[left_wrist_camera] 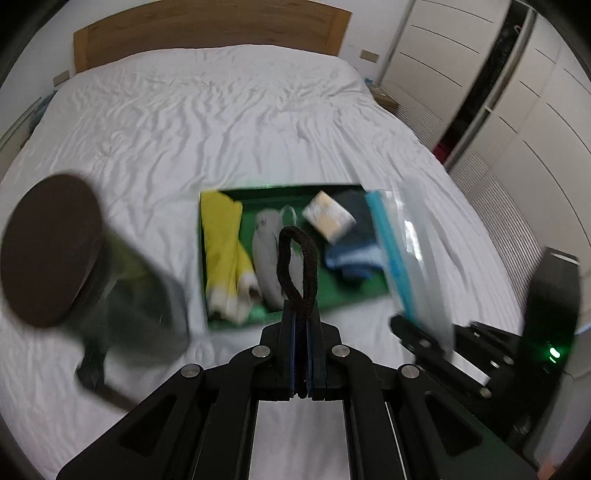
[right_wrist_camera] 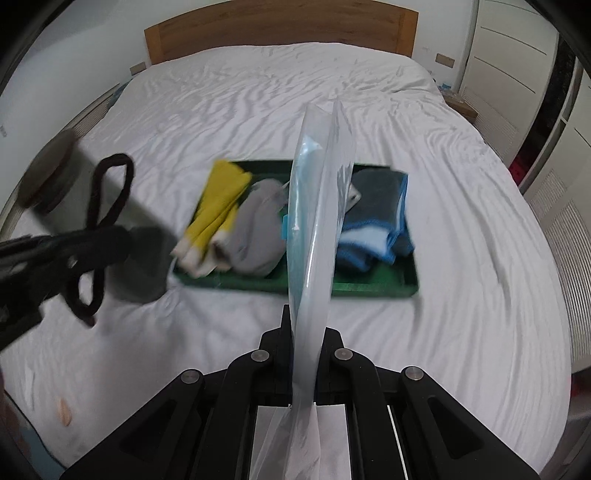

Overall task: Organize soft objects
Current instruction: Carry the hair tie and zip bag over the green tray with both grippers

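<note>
No legible writing on tray (right_wrist_camera: 369, 288) items.

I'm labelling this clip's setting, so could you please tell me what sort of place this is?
Most likely a bedroom: a large bed under a wrinkled white sheet, a wooden headboard against the wall, and white wardrobe doors along one side.

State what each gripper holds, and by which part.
The left gripper is shut on a black fuzzy cord, pinched at its crossing. The right gripper is shut on a clear zip bag, pinched near one edge.
</note>
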The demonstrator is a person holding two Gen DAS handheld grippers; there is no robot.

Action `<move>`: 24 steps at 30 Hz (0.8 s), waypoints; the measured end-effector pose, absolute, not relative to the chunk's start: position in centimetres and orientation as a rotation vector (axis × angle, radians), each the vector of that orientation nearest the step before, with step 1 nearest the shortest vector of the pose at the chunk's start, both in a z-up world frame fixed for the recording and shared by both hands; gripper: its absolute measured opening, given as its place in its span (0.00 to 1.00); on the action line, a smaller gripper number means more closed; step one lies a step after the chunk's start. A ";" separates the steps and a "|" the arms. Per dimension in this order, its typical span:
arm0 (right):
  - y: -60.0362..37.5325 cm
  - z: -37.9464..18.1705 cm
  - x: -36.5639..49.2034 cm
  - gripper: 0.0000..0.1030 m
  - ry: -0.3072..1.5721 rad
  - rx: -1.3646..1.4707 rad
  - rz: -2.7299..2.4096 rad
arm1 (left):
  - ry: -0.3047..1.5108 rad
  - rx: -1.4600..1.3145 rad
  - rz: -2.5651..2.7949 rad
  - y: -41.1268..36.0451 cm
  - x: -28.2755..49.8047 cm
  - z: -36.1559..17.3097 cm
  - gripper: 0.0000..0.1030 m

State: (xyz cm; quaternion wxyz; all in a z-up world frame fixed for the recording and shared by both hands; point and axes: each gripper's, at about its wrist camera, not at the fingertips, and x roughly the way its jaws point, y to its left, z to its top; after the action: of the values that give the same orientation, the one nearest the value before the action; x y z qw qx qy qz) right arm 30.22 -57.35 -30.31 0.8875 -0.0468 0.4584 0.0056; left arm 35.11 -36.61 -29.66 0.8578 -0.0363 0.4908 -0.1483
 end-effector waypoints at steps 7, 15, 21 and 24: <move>-58.7 -33.9 38.5 0.05 0.940 -0.115 0.007 | 1.027 -0.096 -0.220 -38.7 41.7 -33.2 0.03; -59.2 -38.2 45.4 0.05 0.964 -0.130 -0.042 | 1.080 -0.084 -0.123 -39.9 46.5 -37.6 0.03; -58.8 -40.4 48.3 0.05 0.995 -0.145 -0.077 | 1.090 -0.059 -0.083 -40.0 48.6 -39.2 0.03; -59.0 -40.7 49.1 0.05 1.004 -0.142 -0.089 | 1.091 -0.036 -0.067 -40.3 49.4 -39.9 0.03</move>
State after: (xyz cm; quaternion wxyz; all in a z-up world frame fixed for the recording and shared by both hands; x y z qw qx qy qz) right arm 49.11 -58.95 -40.73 0.8732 -0.0678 0.4808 -0.0426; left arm 49.43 -40.33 -39.86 0.8541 -0.0169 0.5188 -0.0320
